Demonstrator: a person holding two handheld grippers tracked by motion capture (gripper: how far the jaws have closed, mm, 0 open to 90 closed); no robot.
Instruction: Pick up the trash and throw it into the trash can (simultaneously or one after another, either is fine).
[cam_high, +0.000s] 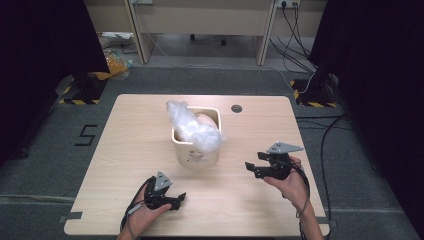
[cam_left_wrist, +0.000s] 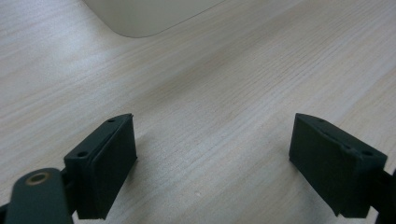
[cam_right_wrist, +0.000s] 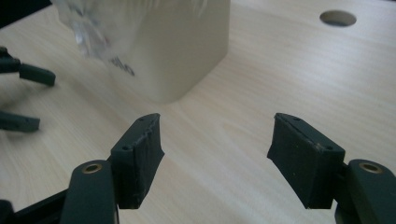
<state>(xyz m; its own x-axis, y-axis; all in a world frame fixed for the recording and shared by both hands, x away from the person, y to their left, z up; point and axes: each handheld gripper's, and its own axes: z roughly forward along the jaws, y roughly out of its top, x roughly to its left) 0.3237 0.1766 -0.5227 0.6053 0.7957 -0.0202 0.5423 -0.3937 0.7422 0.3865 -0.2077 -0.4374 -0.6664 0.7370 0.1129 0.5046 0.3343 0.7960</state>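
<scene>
Left tongs (cam_high: 176, 199): resting low on the bench (cam_high: 125, 150), jaws standing wide apart and holding nothing; bare wood is lying between them in the left gripper view.
Right tongs (cam_high: 252, 167): hovering to the right of the bin, jaws spread wide and empty, pointing toward the bin's side.
Step in hand: both tongs seem to be closing in on the bin for a first grasp; nothing is being gripped yet.
Next move: probably reaching up to the plastic at the rim, one pair of tongs pinching the film while the other is steadying the bin wall.
Bin (cam_high: 197, 152): a cream square container standing upright mid-bench, just ahead of both tongs.
Contents: a crumpled clear plastic bag (cam_high: 192, 125) is bulging out and spilling over the near rim; the interior beneath is hidden.
</scene>
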